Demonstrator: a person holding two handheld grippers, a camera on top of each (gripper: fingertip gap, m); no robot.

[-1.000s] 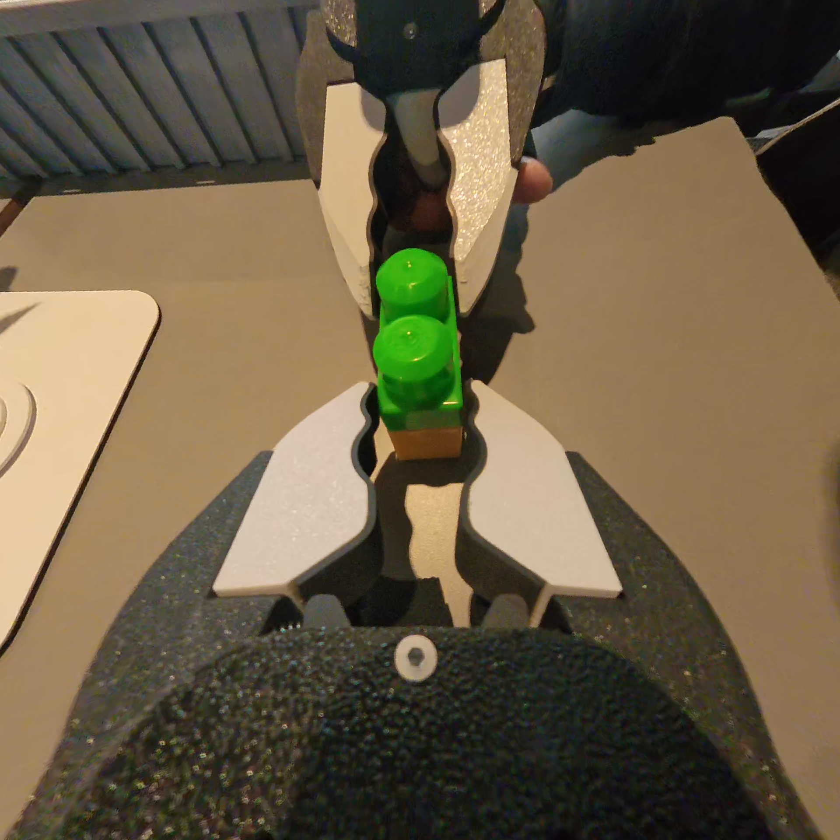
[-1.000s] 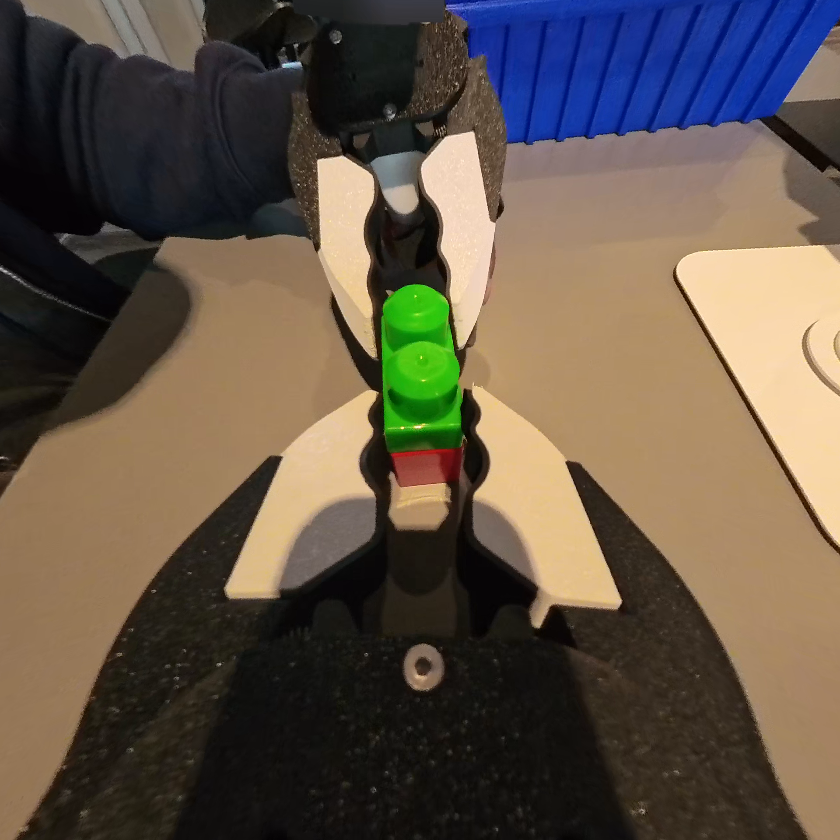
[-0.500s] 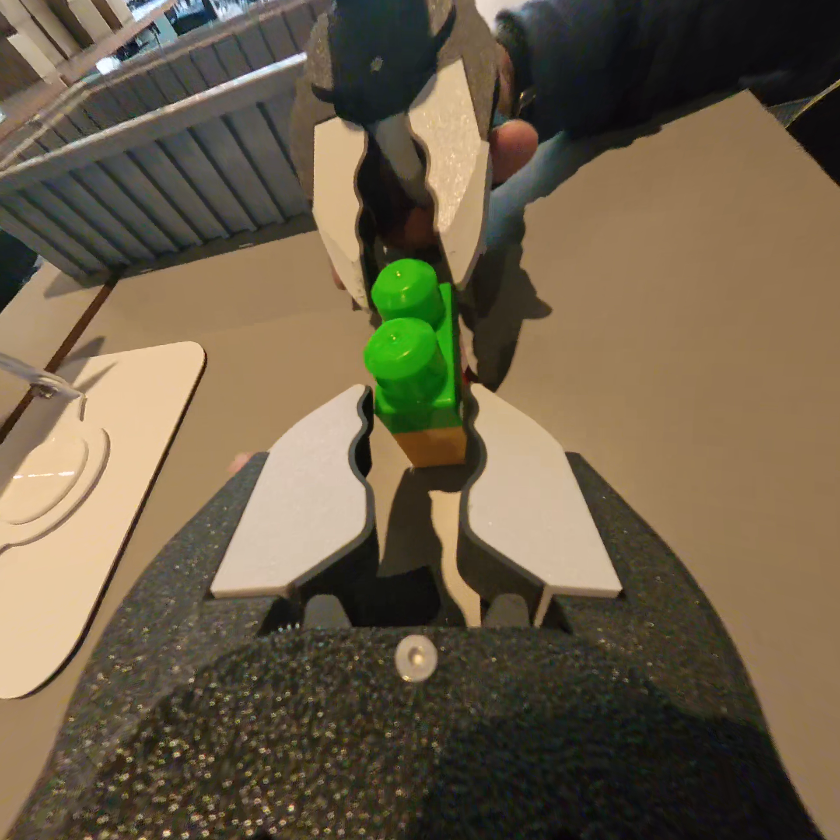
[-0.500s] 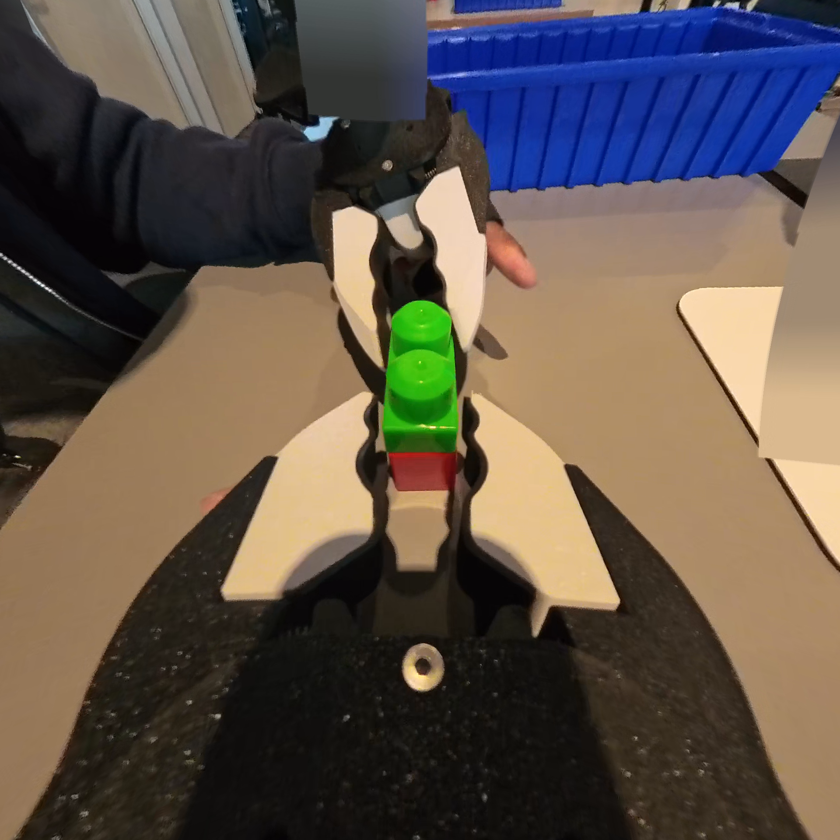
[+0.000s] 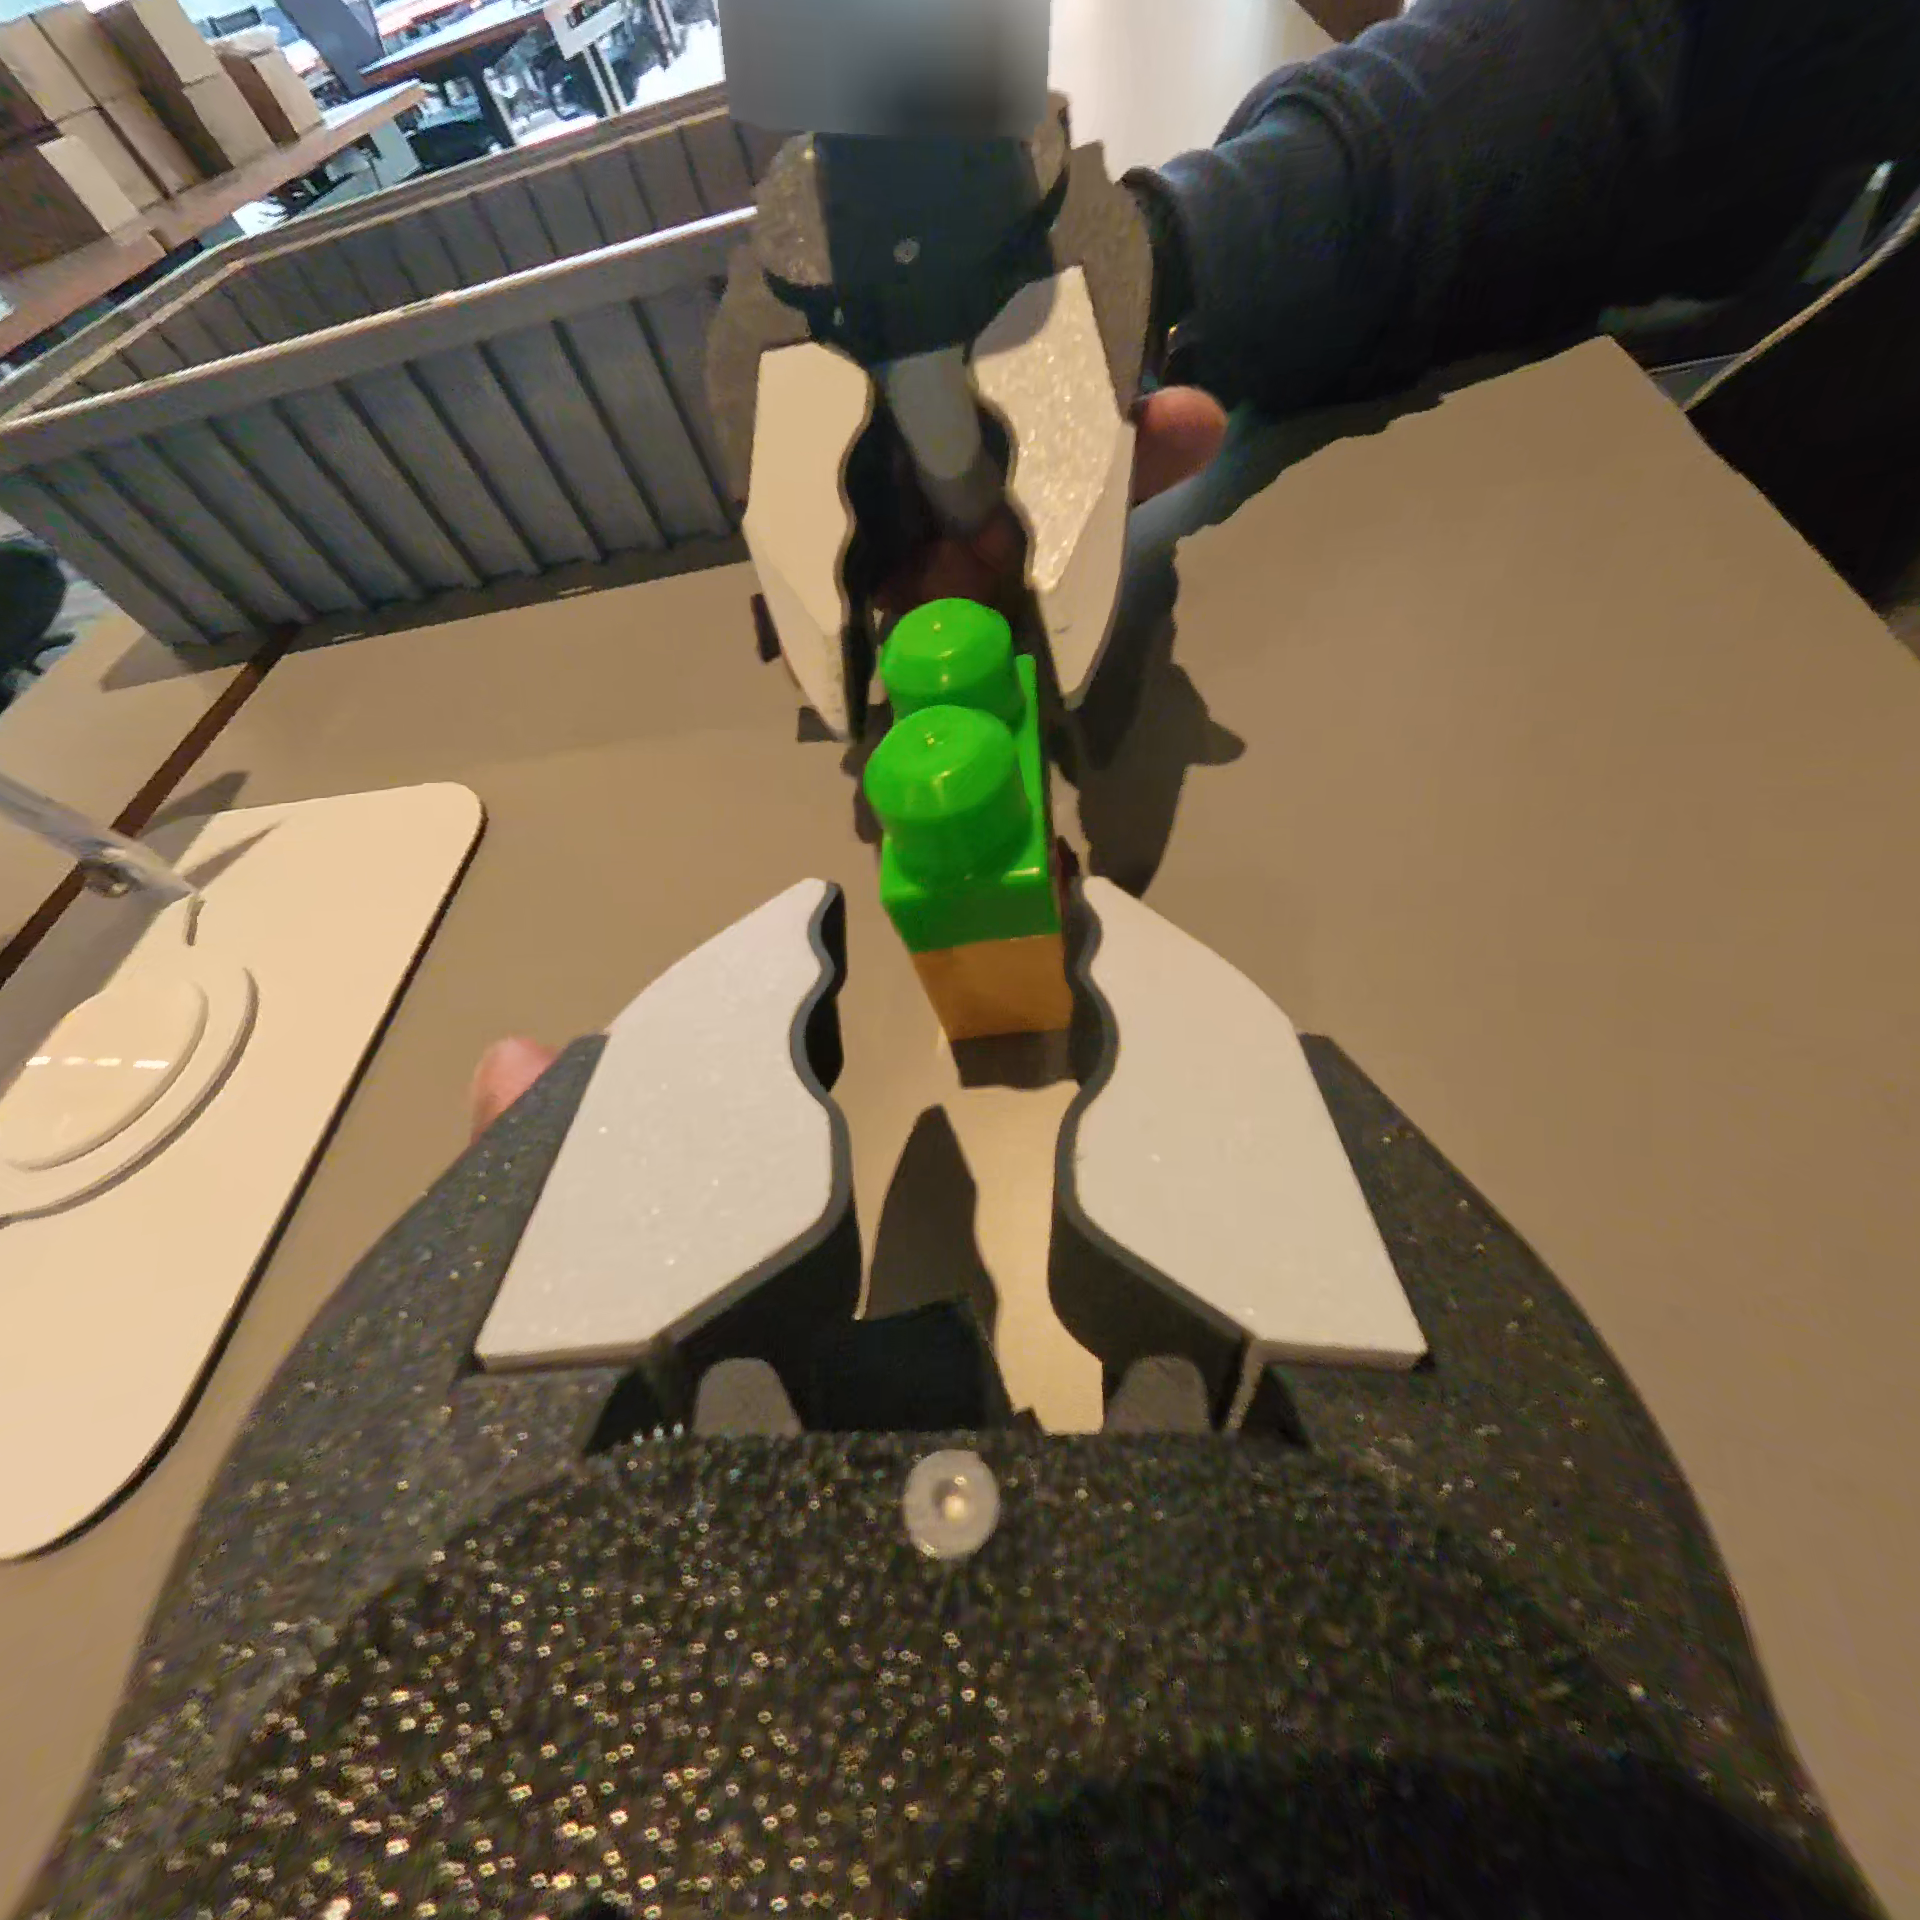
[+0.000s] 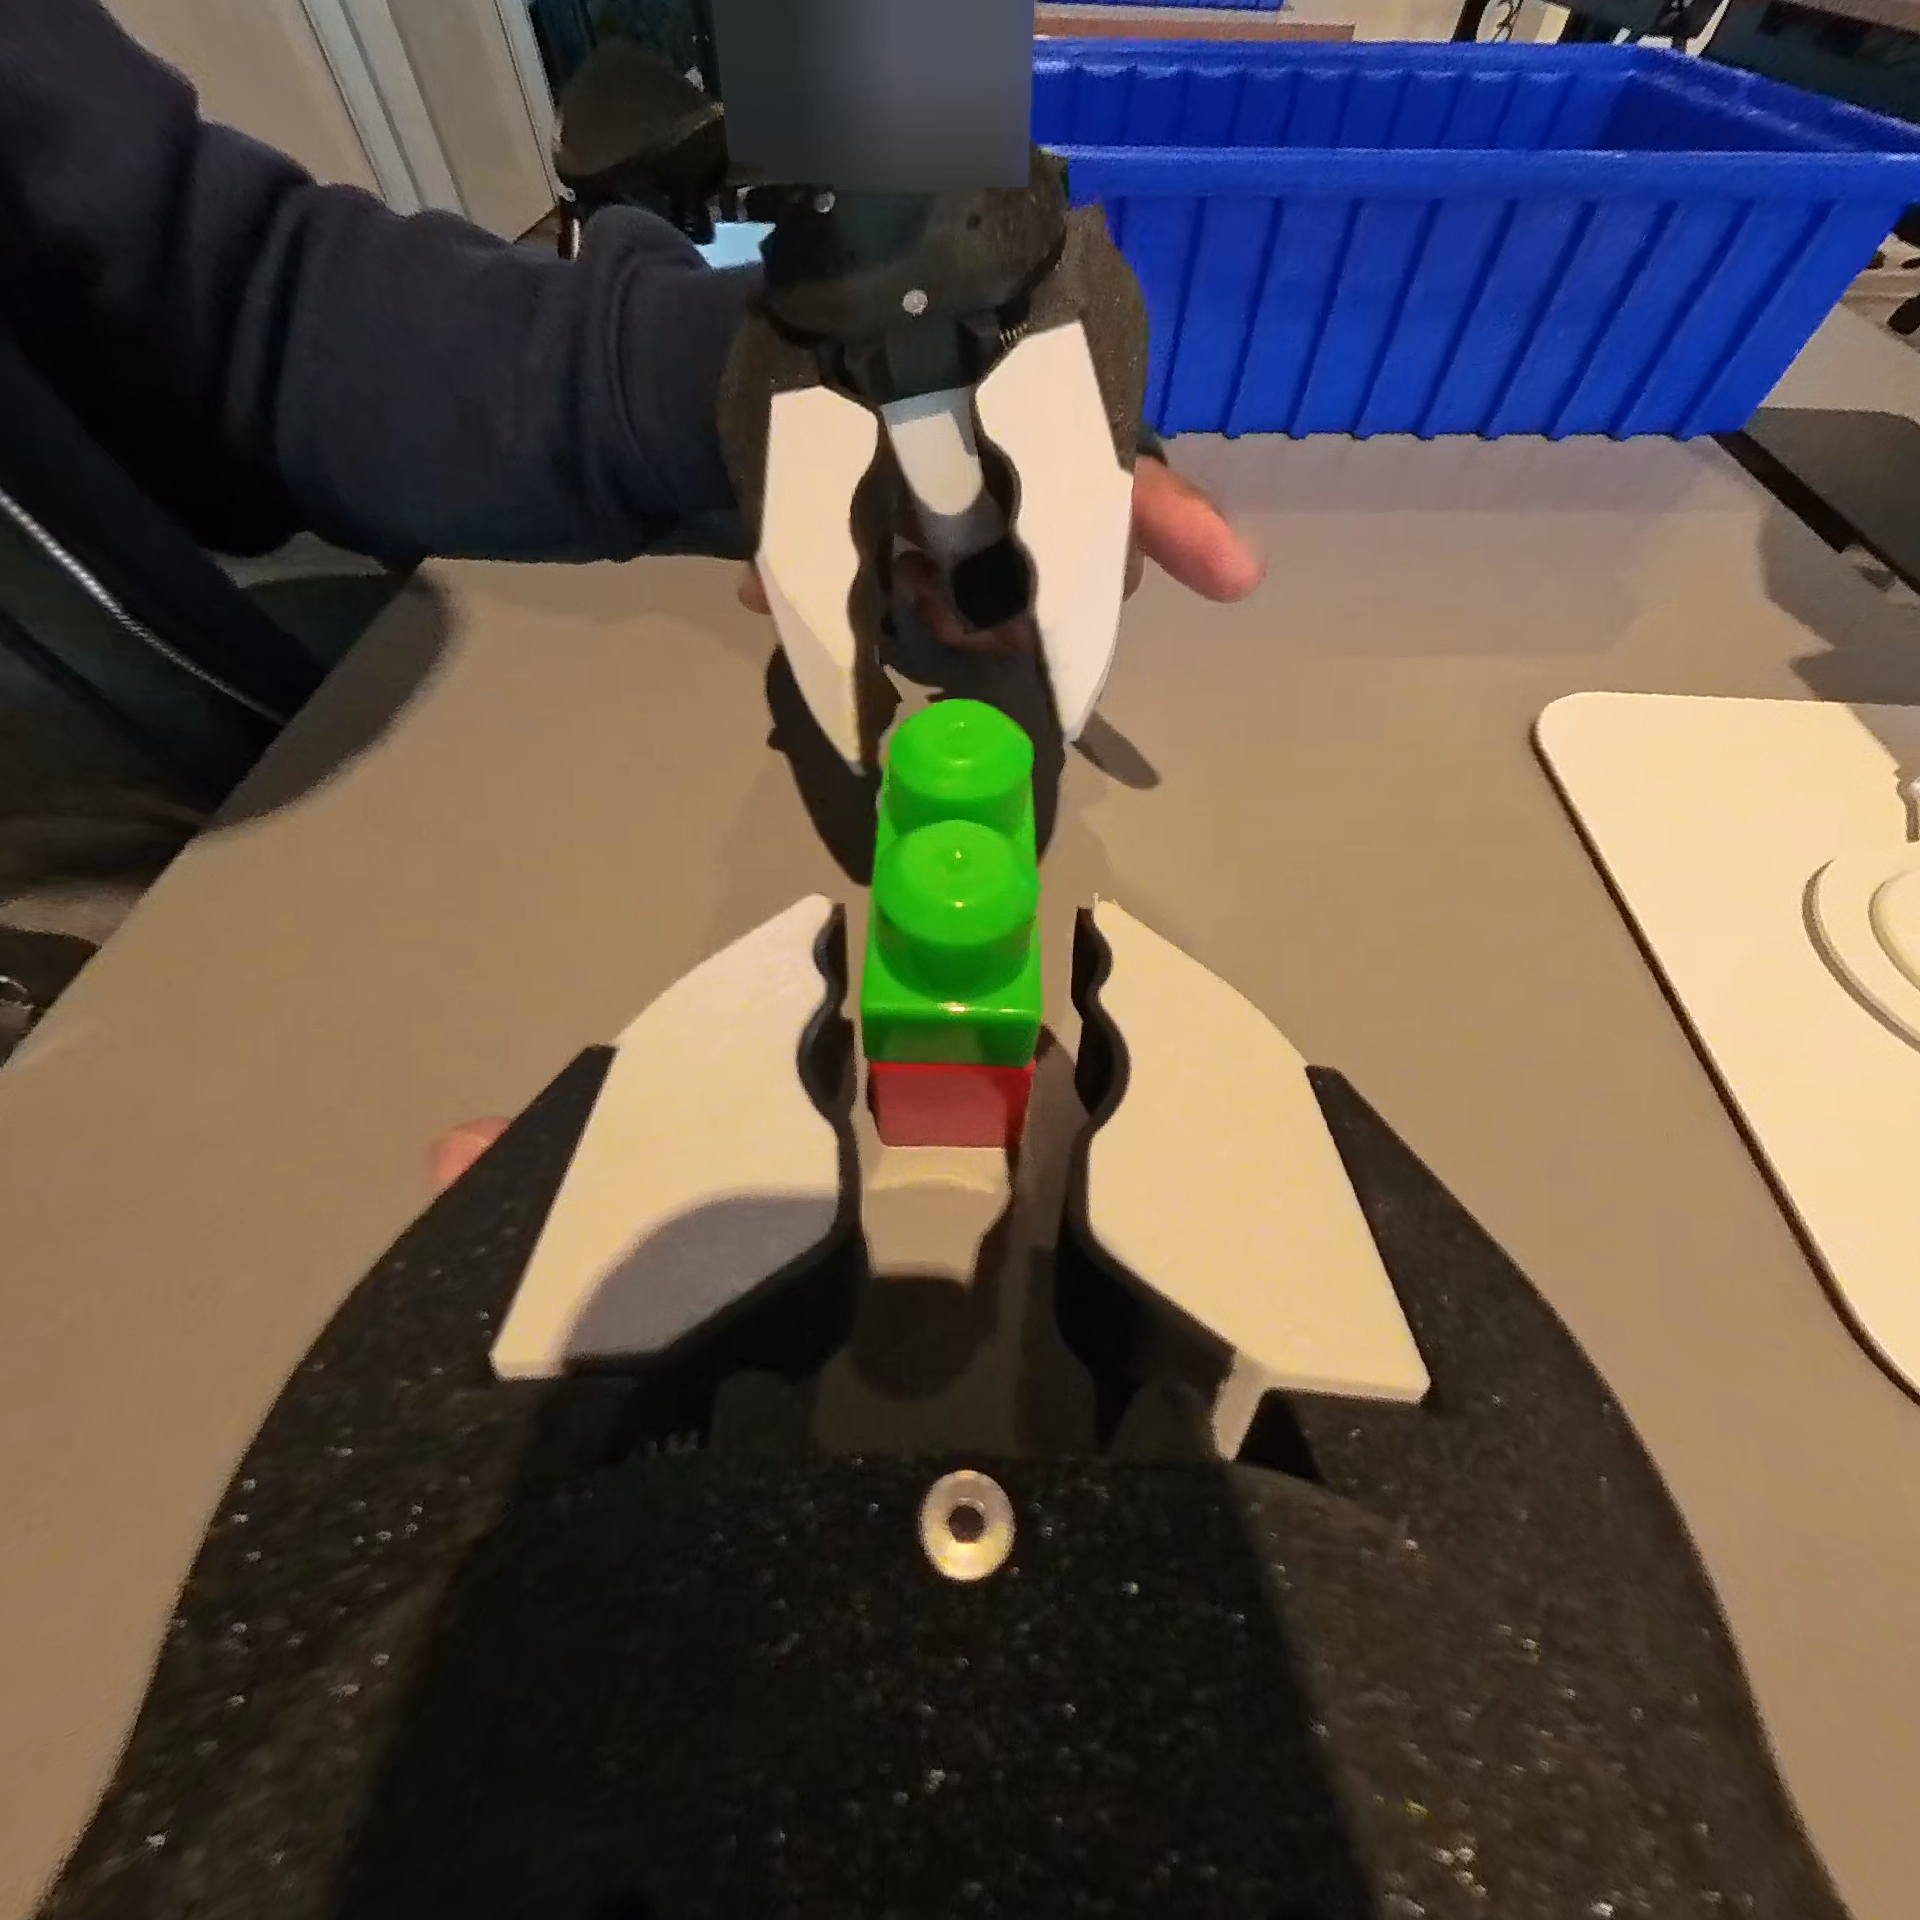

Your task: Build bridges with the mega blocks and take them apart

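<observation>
Grey table [image 5: 1455, 831] with white mat [image 5: 208, 1039]

Green two-stud block [image 5: 961, 821] bridging a yellow block [image 5: 992, 982] and a red block [image 6: 951, 1103], upright, mid-table.

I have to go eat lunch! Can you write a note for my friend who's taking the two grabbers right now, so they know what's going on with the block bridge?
Left gripper: open, fingers loosely either side of the yellow block, gripping nothing.
Right gripper: open, fingers either side of the red block, with small gaps.
Blocks: the green block sits across the yellow and red ones, standing on the grey table between the two grippers.
Done: one little bridge is built.
Left: take it apart, probably by holding a bottom block and pulling the green one off.
</observation>
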